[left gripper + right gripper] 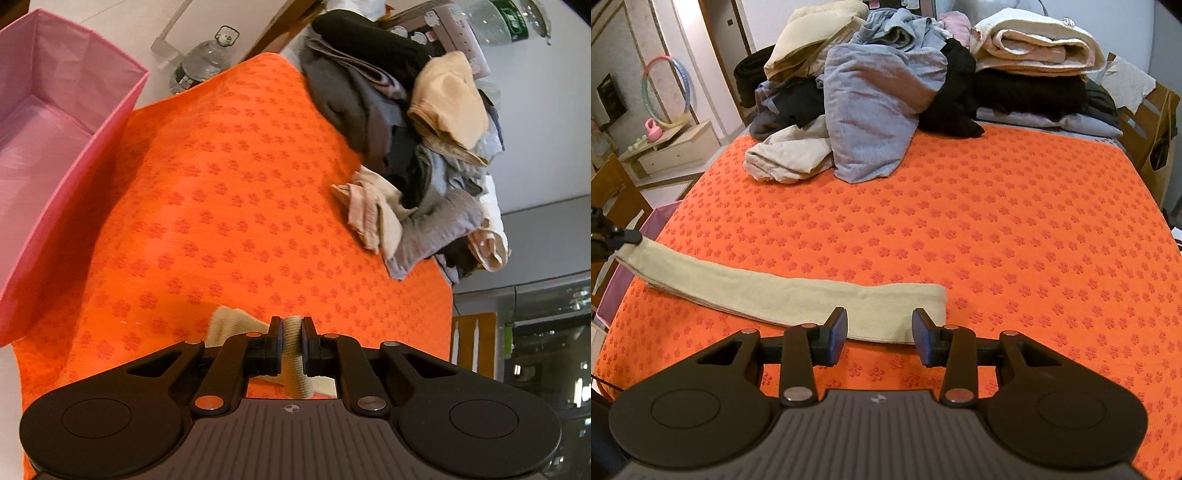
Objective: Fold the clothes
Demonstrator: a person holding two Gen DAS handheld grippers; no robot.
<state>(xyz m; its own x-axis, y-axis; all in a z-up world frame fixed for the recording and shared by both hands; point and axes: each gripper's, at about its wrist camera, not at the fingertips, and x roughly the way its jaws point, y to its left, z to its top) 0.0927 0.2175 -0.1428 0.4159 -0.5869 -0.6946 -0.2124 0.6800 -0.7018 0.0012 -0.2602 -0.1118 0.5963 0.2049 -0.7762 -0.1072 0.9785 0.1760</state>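
Note:
A long, narrow folded beige ribbed garment (783,295) lies across the near part of the orange flower-patterned cloth (1015,229). My left gripper (293,334) is shut on one end of the beige garment (293,354); in the right wrist view that gripper (617,238) shows at the far left, lifting this end a little. My right gripper (880,332) is open and empty, its jaws just in front of the garment's other end.
A pile of unfolded clothes (879,96) fills the far side of the cloth, with a folded cream item (1034,40) on a dark stack at its right. A pink fabric box (55,147) stands at the cloth's edge. A water bottle (205,61) is on the floor.

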